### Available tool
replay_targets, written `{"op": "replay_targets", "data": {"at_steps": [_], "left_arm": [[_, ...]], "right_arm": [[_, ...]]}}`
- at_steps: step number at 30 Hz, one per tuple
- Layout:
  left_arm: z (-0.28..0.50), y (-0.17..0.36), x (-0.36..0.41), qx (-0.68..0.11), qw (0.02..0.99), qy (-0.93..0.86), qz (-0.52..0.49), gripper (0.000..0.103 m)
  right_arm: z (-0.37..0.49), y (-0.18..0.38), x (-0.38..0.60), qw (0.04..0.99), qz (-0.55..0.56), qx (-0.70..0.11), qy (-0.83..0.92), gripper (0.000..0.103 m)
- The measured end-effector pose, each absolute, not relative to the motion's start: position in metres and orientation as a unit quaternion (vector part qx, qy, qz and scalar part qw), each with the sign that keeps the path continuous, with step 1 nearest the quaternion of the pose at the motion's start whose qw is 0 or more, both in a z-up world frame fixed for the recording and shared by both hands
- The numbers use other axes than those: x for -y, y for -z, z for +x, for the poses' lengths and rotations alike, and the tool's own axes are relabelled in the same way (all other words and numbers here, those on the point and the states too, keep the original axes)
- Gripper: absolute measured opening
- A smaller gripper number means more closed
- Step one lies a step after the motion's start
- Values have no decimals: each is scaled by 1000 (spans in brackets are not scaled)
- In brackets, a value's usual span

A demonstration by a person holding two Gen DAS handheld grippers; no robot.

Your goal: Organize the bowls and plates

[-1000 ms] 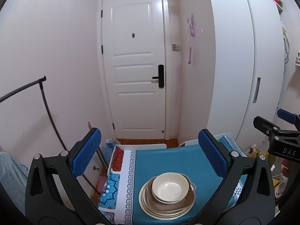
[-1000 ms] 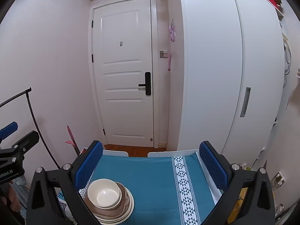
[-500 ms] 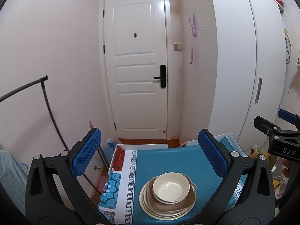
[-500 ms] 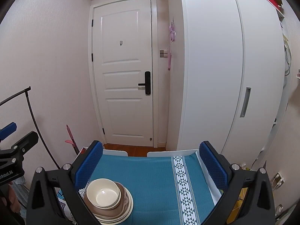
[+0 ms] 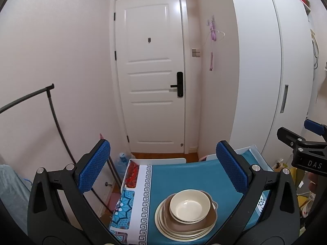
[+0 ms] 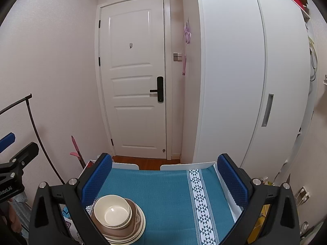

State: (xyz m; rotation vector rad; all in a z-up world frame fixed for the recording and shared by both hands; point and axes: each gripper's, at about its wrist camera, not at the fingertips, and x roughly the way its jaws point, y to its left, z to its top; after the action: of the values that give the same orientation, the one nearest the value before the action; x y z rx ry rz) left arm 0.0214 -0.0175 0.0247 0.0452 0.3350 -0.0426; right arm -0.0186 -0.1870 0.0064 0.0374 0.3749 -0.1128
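A cream bowl [image 5: 190, 205] sits on top of a stack of brown and cream plates [image 5: 185, 227] on the teal tablecloth [image 5: 188, 178]. In the left wrist view my left gripper [image 5: 163, 168] hangs open above and behind the stack, holding nothing. The right wrist view shows the same bowl [image 6: 112, 210] and plate stack [image 6: 130, 232] at lower left, close to the left finger of my right gripper [image 6: 165, 178], which is open and empty. My right gripper also shows at the right edge of the left wrist view.
The small table [image 6: 226, 196] has white raised edges and stands before a white door [image 5: 151, 77]. A white wardrobe [image 6: 235, 81] rises at right. A black clothes rail [image 5: 53, 110] stands at left. Bare teal cloth [image 6: 169, 200] lies right of the stack.
Both views shift only slightly; the stack and bowl stay put and both grippers remain open.
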Motion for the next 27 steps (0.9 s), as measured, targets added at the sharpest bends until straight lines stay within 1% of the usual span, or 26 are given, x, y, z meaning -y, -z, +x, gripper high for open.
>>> {"op": "replay_targets", "data": {"at_steps": [19,27], "left_arm": [[28,-24,15,-143,989,6,38,103],[43,-18,11,-153,987,12,38,103]], "right_arm": [[-11,-3,188,980,17,-187,62,102],[0,2,188,978,18,-197,63,102]]}}
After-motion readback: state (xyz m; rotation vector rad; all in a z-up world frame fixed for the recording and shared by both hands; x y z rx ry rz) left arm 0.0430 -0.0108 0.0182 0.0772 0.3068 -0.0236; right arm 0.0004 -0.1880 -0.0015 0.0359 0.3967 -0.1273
